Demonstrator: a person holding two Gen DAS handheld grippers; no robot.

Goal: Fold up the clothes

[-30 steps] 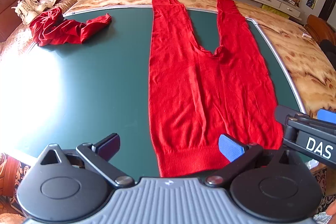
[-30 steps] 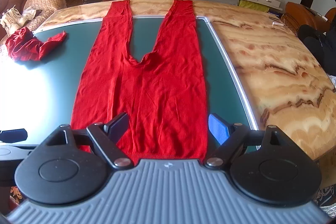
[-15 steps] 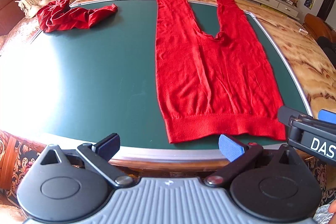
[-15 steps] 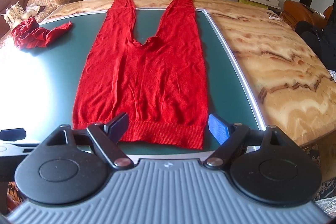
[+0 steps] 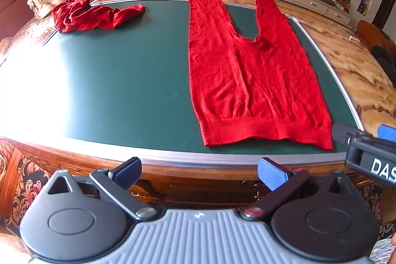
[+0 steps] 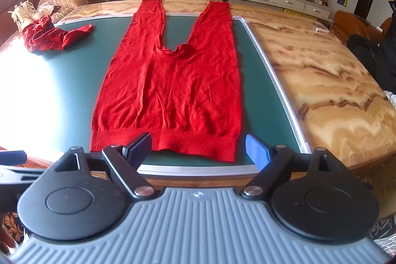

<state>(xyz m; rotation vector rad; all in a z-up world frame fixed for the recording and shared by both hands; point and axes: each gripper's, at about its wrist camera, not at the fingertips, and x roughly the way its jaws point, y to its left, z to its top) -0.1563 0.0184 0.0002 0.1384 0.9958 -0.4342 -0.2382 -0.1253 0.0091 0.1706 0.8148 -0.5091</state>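
Red knit trousers (image 6: 170, 90) flat on green table top (image 5: 123, 81), marble border (image 6: 321, 81), both tongs wide, empty.

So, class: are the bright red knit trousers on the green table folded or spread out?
Spread out: the red trousers lie flat, both legs apart, waistband unfolded.

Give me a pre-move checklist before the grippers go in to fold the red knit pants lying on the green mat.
1. Red knit pants spread flat, both legs apart: ok.
2. Waistband at the near edge, uncovered: ok.
3. Left gripper open, nothing between its jaws: ok.
4. Right gripper open, nothing between its jaws: ok.
5. Crumpled red garment lies apart from the pants, at the far left corner: ok.
6. Leg cuffs run past the green mat onto the marble tabletop; whether they lie flat there: cannot tell.
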